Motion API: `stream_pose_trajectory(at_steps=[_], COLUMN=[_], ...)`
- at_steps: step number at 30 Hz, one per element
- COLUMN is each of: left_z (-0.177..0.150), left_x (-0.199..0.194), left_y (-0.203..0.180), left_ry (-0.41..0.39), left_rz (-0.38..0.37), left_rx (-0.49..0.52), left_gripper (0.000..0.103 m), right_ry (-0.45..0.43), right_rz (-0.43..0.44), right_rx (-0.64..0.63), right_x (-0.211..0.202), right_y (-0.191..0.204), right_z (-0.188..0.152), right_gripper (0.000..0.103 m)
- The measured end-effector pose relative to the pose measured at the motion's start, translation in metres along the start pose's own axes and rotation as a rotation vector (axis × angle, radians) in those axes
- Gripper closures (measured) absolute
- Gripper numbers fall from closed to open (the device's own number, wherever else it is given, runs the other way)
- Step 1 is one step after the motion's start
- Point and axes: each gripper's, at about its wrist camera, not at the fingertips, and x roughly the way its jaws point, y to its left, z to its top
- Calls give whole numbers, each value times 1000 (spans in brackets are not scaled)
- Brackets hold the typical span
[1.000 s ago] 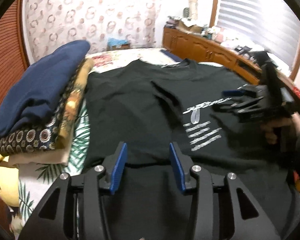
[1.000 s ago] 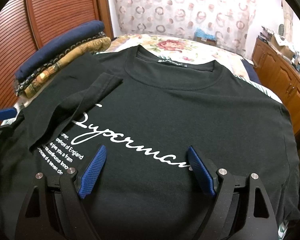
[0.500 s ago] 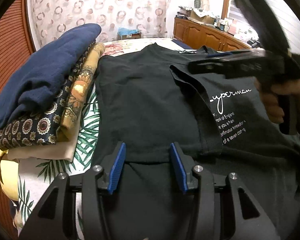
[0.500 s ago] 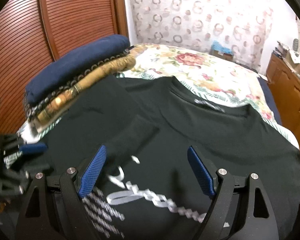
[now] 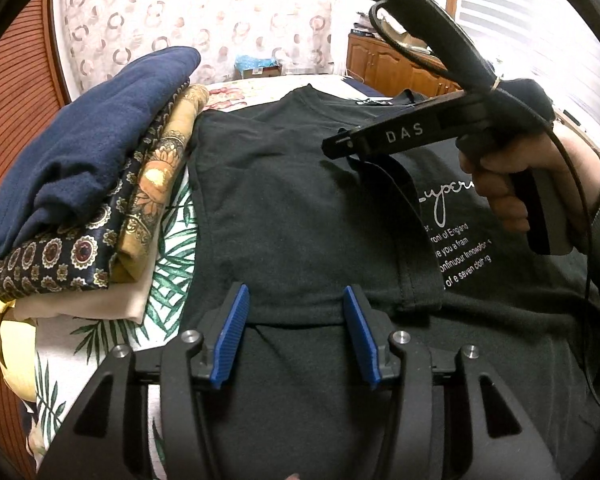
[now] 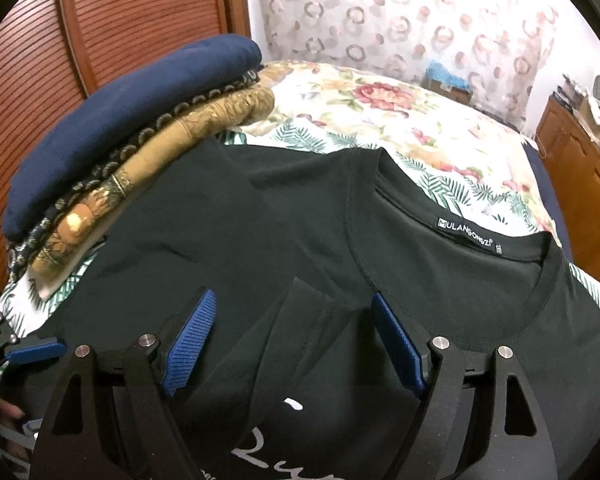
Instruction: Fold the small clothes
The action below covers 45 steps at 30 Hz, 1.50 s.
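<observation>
Left wrist view: the left gripper hangs low over the black T-shirt. Its jaws are open a middle way, with nothing between the blue pads. Under them runs the bottom edge of the folded-over side of the shirt. I cannot tell if the pads touch the cloth.

The shirt lies flat on the bed, with white writing on its front. One side and its sleeve are folded in over the chest.

The right gripper is up near the collar. In the right wrist view its jaws are wide open and hold nothing. The folded sleeve end lies between the pads. In the left wrist view, the right gripper is just above the sleeve, held by the right hand.

A pile of folded clothes sits just beside the shirt, with a dark blue one on top.
</observation>
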Motion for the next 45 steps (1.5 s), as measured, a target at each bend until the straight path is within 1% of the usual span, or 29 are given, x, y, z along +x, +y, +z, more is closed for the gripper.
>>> stream_pose_trajectory(at_steps=[3,6,10,13,16,17,18,19,20,21,22,23,25,26,29,31,32,34,35,36,37,39,43,45], left_z=[1,2,2,2,2,2,2,2,2,2,2,2,2,2,2,1,1,1,2,2,2,2,3,3], left_x=[1,2,3,2,2,2,3,2,2,2,2,2,2,2,2,2,2,2,2,2,2,2,1,-3], left_y=[0,0,0,0,-1,-1,0,-1,-1,-1,0,-1,-1,0,1,1,1,1,1,1,-1,-1,-1,-1], left_ry=[0,1,1,1,1,1,1,1,1,1,1,1,0,0,0,0,1,1,1,2,2,2,-2,-21], left_rz=[1,1,4,4,4,4,3,4,4,4,3,2,1,1,-6,-5,-3,1,4,5,6,6,3,1], left_rx=[2,2,4,4,4,4,3,4,4,4,3,3,2,2,-3,-2,-1,3,5,7,7,8,5,-14], left_gripper=[54,54,54,54,54,54,54,54,53,54,53,53,53,53,53,53,53,53,53,53,53,53,53,53], right_ry=[21,33,31,26,9,-5,-14,-24,-26,-26,-29,-27,-14,-15,-41,-35,-24,-17,-26,-32,-39,-46,-58,-62], right_rz=[-26,-50,-73,-77,-67,-43,-25,-8,-9,-14,-28,-51,-51,-55,-87,-105,-106,-94,-112,-120,-121,-111,-64,-40], right_rx=[-9,-8,-6,12,5,13,14,6,-12,-29,-53,-73,-82,-84,-61,-31,-24,-31,-34,-34,-34,-35,-20,-1], right_x=[3,1,-17,-28,-36,-38,-39,-39,-36,-33,-29,-23,-15,-13,-23,-31,-33,-39,-44,-47,-51,-57,-72,-83], right_y=[-1,-10,-27,-38,-39,-37,-32,-27,-20,-14,-8,-3,-4,-6,-23,-39,-44,-49,-50,-50,-51,-52,-62,-70], right_z=[-2,-9,-24,-29,-28,-27,-25,-23,-21,-20,-19,-19,-17,-18,-26,-35,-39,-46,-48,-49,-50,-52,-64,-74], right_gripper=[21,21,21,21,25,31,40,42,49,60,63,69,86,97,98,98,95,85,70,64,62,52,46,45])
